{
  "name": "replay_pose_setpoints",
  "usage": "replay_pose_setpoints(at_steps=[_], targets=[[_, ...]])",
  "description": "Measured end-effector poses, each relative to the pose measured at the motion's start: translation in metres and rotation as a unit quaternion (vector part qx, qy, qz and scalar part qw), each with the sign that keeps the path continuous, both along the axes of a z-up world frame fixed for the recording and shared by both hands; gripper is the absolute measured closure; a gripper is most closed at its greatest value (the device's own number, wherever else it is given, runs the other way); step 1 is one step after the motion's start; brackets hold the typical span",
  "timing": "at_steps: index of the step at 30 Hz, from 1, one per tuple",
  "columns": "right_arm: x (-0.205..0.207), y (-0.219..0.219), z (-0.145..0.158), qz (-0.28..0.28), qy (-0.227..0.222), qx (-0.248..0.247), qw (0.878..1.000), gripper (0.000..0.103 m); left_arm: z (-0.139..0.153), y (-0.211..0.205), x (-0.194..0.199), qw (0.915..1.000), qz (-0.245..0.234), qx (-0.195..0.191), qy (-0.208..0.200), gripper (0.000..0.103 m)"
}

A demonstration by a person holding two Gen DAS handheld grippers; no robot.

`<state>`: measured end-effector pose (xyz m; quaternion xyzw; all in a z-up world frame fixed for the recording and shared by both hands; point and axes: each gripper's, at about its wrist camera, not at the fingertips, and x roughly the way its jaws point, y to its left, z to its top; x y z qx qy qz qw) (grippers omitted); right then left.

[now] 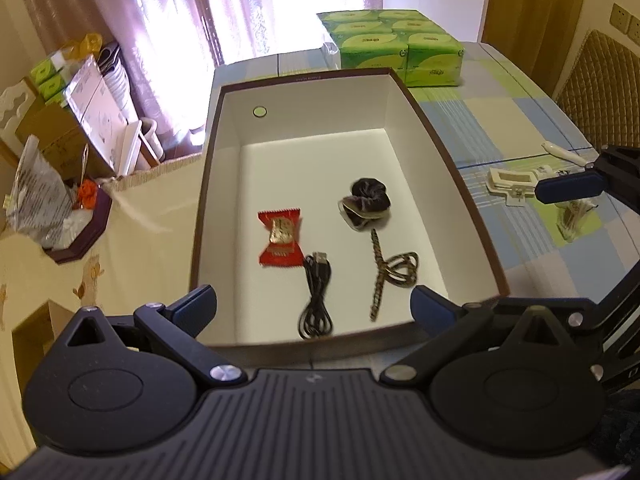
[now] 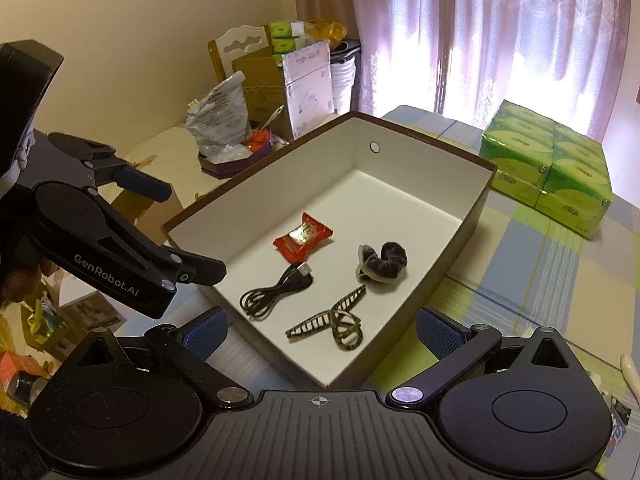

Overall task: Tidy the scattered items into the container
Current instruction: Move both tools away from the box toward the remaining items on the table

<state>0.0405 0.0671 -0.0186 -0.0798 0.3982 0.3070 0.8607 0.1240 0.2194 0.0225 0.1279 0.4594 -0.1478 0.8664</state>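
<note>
Inside, crinkly red candy wrapper (image 1: 280, 237).

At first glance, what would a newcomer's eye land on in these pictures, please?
The big open box at the centre, white inside, already holding a red candy wrapper, black USB cable, dark scrunchie and patterned hair clip. Behind it sits a bright green tissue pack. Both grippers are open and empty.

Both wrist views look down, close, into the same box (image 1: 224, 98) (image 2: 486, 170), from opposite near corners.
</note>
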Motion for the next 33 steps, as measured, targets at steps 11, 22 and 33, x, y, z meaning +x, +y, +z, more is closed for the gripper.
replay_pose_setpoints(at_steps=[11, 22, 33], targets=[[-0.015, -0.025, -0.004, 0.006, 0.020, 0.006, 1.000, 0.000, -0.012, -0.013, -0.027, 0.9990, 0.032, -0.006, 0.032, 0.001], [-0.023, -0.060, -0.006, -0.003, 0.031, 0.009, 0.999, 0.000, -0.014, -0.045, -0.044, 0.9982, 0.041, -0.014, 0.041, 0.001], [-0.030, -0.113, -0.010, -0.036, 0.051, 0.009, 0.998, 0.000, -0.019, -0.089, -0.052, 0.9981, 0.032, -0.021, 0.048, 0.001]])
